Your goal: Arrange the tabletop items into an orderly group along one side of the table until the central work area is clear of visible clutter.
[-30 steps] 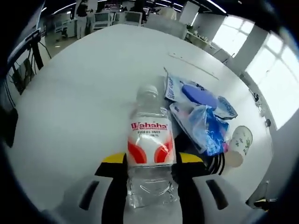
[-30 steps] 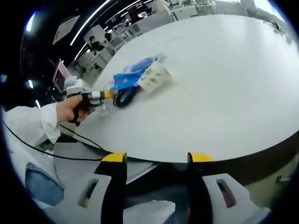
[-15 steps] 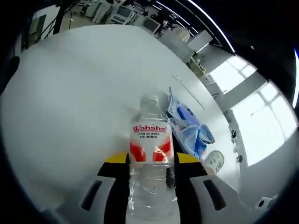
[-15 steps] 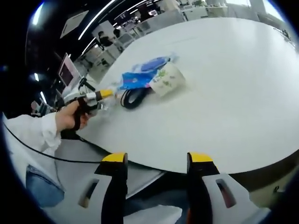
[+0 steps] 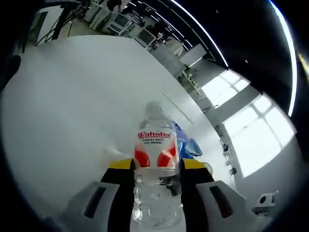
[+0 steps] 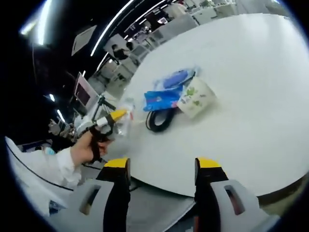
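The left tool point(image 5: 157, 171) is clamped on the Wahaha water bottle point(image 5: 156, 159); keep it upright and set it beside the blue packets point(image 6: 166, 94). The right tool point(image 6: 161, 169) is spread, holding nothing.

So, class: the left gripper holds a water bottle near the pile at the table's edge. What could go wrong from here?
1. The water bottle, gripped low in the left gripper, might tip when set down.
2. It may knock the paper cup or blue packets out of place.
3. The black cable could make the bottle stand unevenly.
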`<state>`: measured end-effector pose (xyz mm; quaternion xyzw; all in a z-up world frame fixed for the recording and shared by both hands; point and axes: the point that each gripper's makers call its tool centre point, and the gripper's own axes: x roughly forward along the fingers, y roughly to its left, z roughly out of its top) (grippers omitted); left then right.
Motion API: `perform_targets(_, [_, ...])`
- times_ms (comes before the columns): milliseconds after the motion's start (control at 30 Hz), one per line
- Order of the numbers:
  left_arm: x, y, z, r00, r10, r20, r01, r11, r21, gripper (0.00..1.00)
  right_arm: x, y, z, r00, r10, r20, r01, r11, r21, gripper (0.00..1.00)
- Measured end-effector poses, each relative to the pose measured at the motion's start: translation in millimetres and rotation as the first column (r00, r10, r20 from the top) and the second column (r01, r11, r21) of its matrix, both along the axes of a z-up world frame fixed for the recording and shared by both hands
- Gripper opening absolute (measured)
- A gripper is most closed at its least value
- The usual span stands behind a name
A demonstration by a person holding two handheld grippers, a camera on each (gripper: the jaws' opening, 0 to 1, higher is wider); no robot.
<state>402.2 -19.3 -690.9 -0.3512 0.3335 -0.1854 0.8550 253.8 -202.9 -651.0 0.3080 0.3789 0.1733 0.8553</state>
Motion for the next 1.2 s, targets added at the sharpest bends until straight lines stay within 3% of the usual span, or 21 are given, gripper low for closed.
perform_targets(167, [-3.1, -4, 18.2, 0.997, -0.022, 0.072, 0.022, 1.000, -0.007, 0.35, 35, 20, 24.1, 0.998, 0.028, 0.061, -0.030, 0.999, 0.036, 0.54])
perform_targets(300, [-7.4, -8, 27.5, 0.989, -0.078, 0.126, 0.074, 0.997, 0.032, 0.35, 54, 36, 34.1, 0.994, 0.068, 0.088, -0.072, 0.997, 0.033, 0.56])
perform_targets(500, [-12.3, -16, 48.7, 0.974, -0.107, 0.200, 0.105, 0.994, 0.023, 0.36, 82, 61, 44.1, 0.991, 0.088, 0.099, -0.096, 0.992, 0.082, 0.59])
perform_targets(600, [-17.6, -23, 62.4, 0.951, -0.162, 0.265, 0.151, 0.987, 0.059, 0.36, 95, 75, 54.3, 0.986, 0.111, 0.121, -0.122, 0.989, 0.084, 0.60])
perform_targets(800, [-29.1, -31, 78.9, 0.913, -0.228, 0.337, 0.199, 0.973, 0.118, 0.36, 120, 97, 79.2, 0.979, 0.119, 0.164, -0.140, 0.982, 0.125, 0.62])
perform_targets(900, [-33.0, -33, 83.6, 0.905, -0.241, 0.352, 0.207, 0.970, 0.130, 0.36, 130, 105, 84.9, 0.978, 0.120, 0.173, -0.144, 0.981, 0.133, 0.62])
perform_targets(1200, [-50.9, -36, 104.5, 0.850, -0.300, 0.433, 0.244, 0.953, 0.181, 0.36, 157, 120, 99.2, 0.975, 0.102, 0.197, -0.136, 0.977, 0.167, 0.61])
